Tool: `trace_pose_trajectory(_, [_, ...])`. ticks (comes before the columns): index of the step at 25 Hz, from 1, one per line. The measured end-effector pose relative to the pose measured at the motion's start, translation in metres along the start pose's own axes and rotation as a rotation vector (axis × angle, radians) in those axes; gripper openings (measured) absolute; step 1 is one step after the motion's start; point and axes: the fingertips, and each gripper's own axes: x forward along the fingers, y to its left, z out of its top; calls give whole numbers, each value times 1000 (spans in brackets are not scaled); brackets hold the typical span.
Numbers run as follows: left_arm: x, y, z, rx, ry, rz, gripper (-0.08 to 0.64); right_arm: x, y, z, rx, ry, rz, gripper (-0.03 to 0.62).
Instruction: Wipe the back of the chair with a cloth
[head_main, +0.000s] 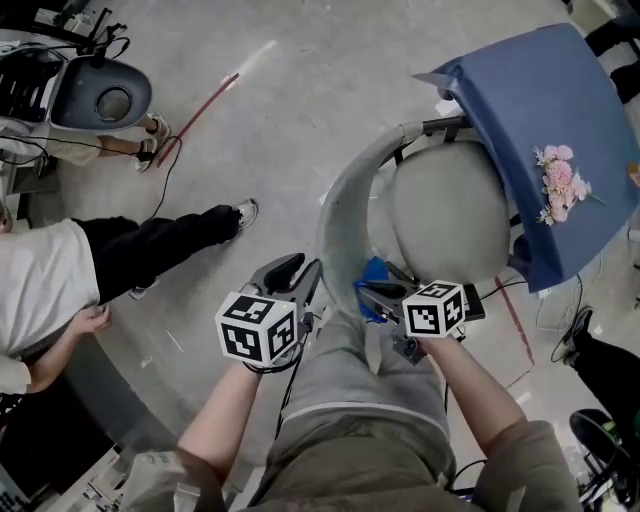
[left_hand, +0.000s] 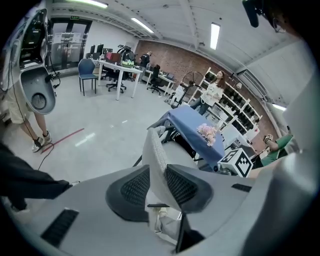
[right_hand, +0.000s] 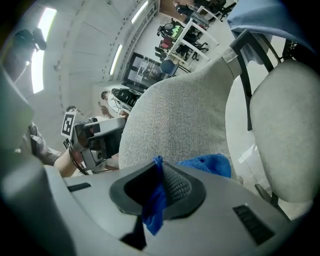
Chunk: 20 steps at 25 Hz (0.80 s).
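Note:
The chair's curved grey fabric back (head_main: 342, 205) arcs around its pale seat (head_main: 450, 210) in the head view. My left gripper (head_main: 303, 288) grips the near end of that back. In the left gripper view the back's edge (left_hand: 152, 150) stands upright between the two pads, which press on it from both sides at my left gripper (left_hand: 159, 187). A blue cloth (head_main: 374, 274) is pinched in my right gripper (head_main: 372, 300), which is shut on it. In the right gripper view the cloth (right_hand: 210, 165) bunches against the inner face of the back (right_hand: 175, 115), ahead of my right gripper (right_hand: 159, 189).
A table under a blue cover (head_main: 530, 110) with pink flowers (head_main: 560, 185) stands right behind the chair. A seated person's black-trousered leg (head_main: 150, 245) stretches in from the left. A white machine (head_main: 100, 95) and a red cable (head_main: 200, 110) lie on the floor far left.

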Motion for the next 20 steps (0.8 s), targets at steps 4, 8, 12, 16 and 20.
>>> trace_pose_trajectory(4, [1, -3, 1, 13, 7, -6, 120, -4, 0, 8, 21, -46, 13, 48])
trace_pose_trajectory(8, [-4, -9, 8, 35, -1, -16, 120, -20, 15, 34, 10, -152, 53, 48])
trace_pose_trajectory(12, [-17, -17, 23, 58, -29, -25, 120, -40, 45, 66, -61, -249, 76, 48])
trace_pose_trajectory(16, [-31, -29, 46, 95, -81, -37, 120, -61, 80, 92, -172, -305, 76, 48])
trace_pose_trajectory(20, [-47, -43, 76, 132, -141, -55, 120, -90, 115, 125, -245, -389, 88, 48])
